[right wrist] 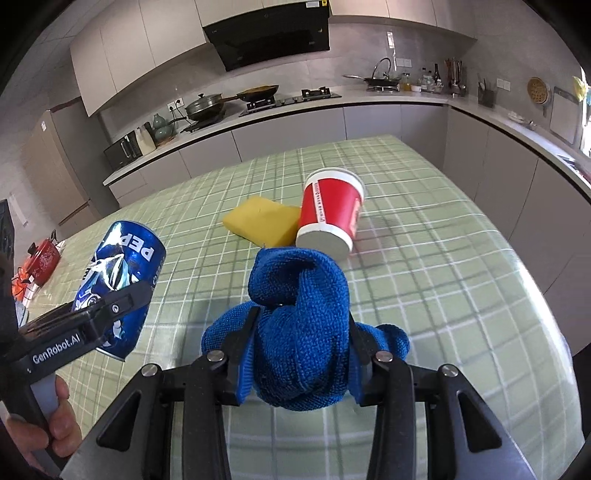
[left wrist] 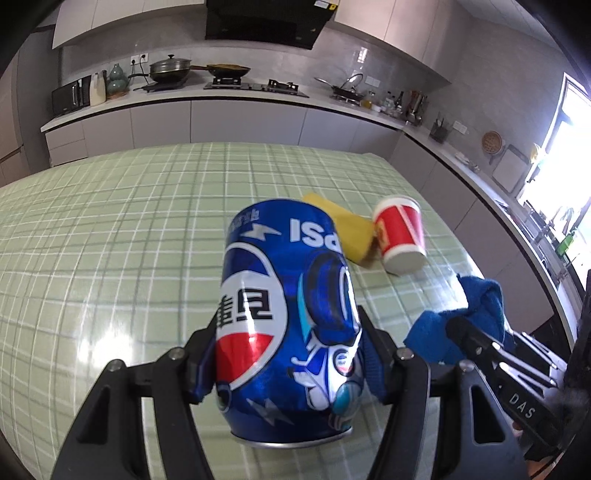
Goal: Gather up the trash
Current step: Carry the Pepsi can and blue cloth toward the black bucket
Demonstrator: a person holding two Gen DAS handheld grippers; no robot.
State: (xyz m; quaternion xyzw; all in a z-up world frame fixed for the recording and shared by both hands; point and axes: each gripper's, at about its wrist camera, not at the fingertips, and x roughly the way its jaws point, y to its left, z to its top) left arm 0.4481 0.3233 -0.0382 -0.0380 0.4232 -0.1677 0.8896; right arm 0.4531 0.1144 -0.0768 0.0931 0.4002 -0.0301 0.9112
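Clamped crosswise between the jaws of the left gripper point(left wrist: 286, 354): a blue Pepsi can point(left wrist: 288, 317), logo upside down, silver rim toward the lens, body clear of the green checked tablecloth point(left wrist: 110, 229); held by the flanks, probably so the thin wall takes the squeeze without slipping. Bunched between the jaws of the right gripper point(right wrist: 299, 343): a blue knitted cloth point(right wrist: 299, 332), pinched through its middle with folds spilling over both fingers, likewise off the table; jaws narrowed onto the fabric, pads sunk into it. From the right wrist view, can point(right wrist: 122, 280) off to the left and tilted, left gripper's black body across it, a person's hand point(right wrist: 55, 424) wrapped round the handle at the lower left. Farther out on the tablecloth point(right wrist: 443, 280), near its middle: a yellow sponge point(right wrist: 264, 219) lying flat, and touching its right end a red paper cup point(right wrist: 330, 214) tipped on its side, white base toward the camera. Both appear untouched, so seemingly waiting their turn. Beyond the table's left edge, a small red pot point(right wrist: 42, 258). Along the far wall, a kitchen counter point(left wrist: 221, 101) with pans on the hob and a black range hood point(left wrist: 266, 22) above. No bin visible in either view; destination of the two held items impossible to tell. Judging by how things lie, collection roughly half done.
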